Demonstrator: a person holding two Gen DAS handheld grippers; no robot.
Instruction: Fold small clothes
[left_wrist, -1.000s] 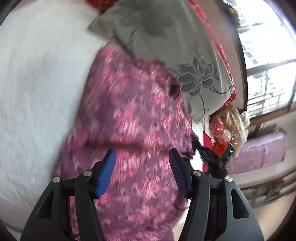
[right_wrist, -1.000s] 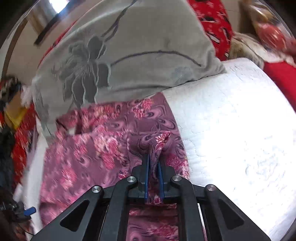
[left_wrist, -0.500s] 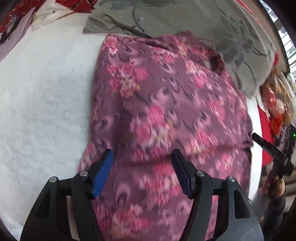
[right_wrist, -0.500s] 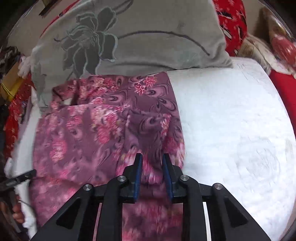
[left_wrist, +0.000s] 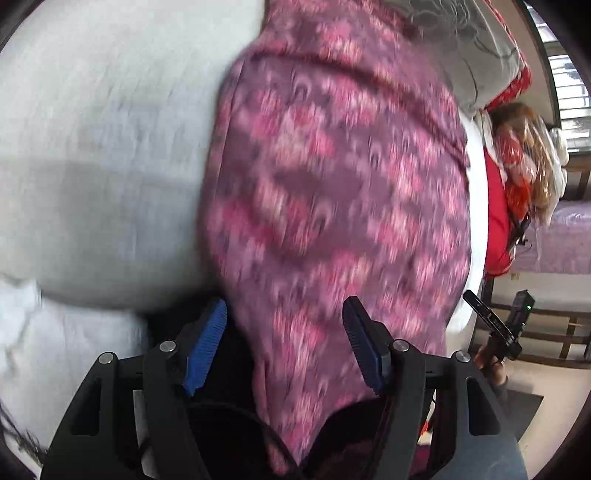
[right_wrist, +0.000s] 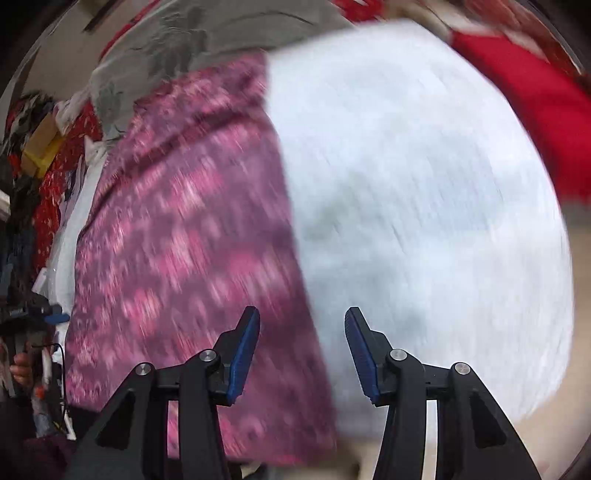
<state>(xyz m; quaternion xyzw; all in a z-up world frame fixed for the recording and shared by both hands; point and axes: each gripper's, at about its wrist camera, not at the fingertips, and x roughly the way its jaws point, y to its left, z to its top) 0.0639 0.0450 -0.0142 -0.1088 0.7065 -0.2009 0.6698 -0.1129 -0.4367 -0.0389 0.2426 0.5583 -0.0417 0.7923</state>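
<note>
A purple garment with pink flowers (left_wrist: 332, 192) lies spread on the white bed cover (left_wrist: 92, 147), its near end hanging over the bed's edge. My left gripper (left_wrist: 284, 339) hovers open above that near end, the cloth below its blue pads and untouched. In the right wrist view the same garment (right_wrist: 192, 236) fills the left half. My right gripper (right_wrist: 301, 350) is over the garment's right edge; its jaws are opening and nothing is pinched between them. Both views are blurred by motion.
A grey pillow with a dark flower print (right_wrist: 207, 48) lies at the head of the bed, against the garment's far end. Red fabric (right_wrist: 524, 122) lies at the right. Plastic-wrapped bundles (left_wrist: 524, 162) sit beyond the bed. White cover (right_wrist: 424, 221) stretches right of the garment.
My right gripper let go of the pinched fold and its jaws spread apart. Both grippers pulled back toward the near end of the garment. The garment now lies flat.
</note>
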